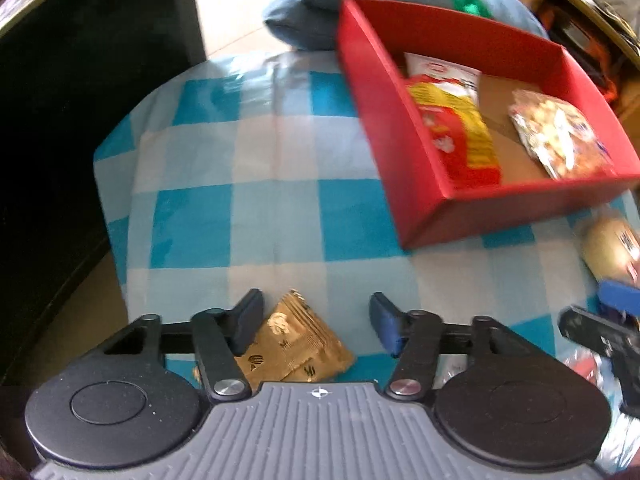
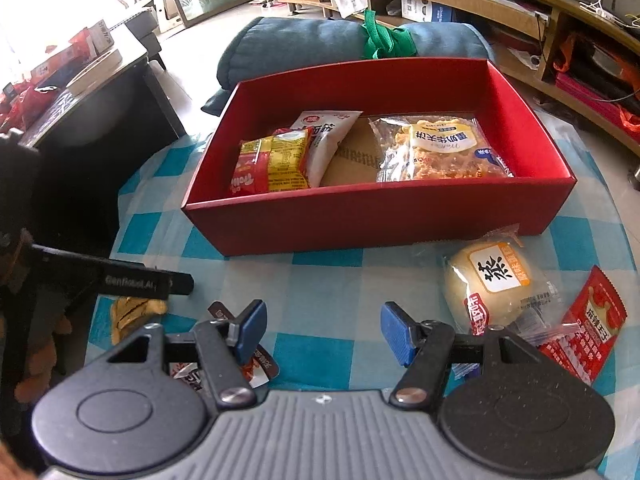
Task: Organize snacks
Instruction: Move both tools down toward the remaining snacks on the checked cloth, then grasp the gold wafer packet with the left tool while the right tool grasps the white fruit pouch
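A red box (image 2: 360, 216) (image 1: 404, 152) stands on the blue checked cloth and holds a red-yellow packet (image 2: 276, 162), a white packet (image 2: 326, 132) and a clear-wrapped pastry (image 2: 436, 148). My left gripper (image 1: 316, 322) is open, low over the cloth, with a gold packet (image 1: 296, 344) lying between its fingers, against the left one. My right gripper (image 2: 322, 334) is open and empty; a dark red packet (image 2: 256, 364) lies under its left finger. A wrapped round bun (image 2: 496, 284) and a red packet (image 2: 588, 328) lie at its right.
A rolled blue cushion (image 2: 320, 46) with a green tie lies behind the box. A dark table (image 2: 92, 92) with packets stands at the left. Wooden shelving (image 2: 520, 8) runs along the back right. The left gripper's arm (image 2: 120, 278) shows in the right wrist view.
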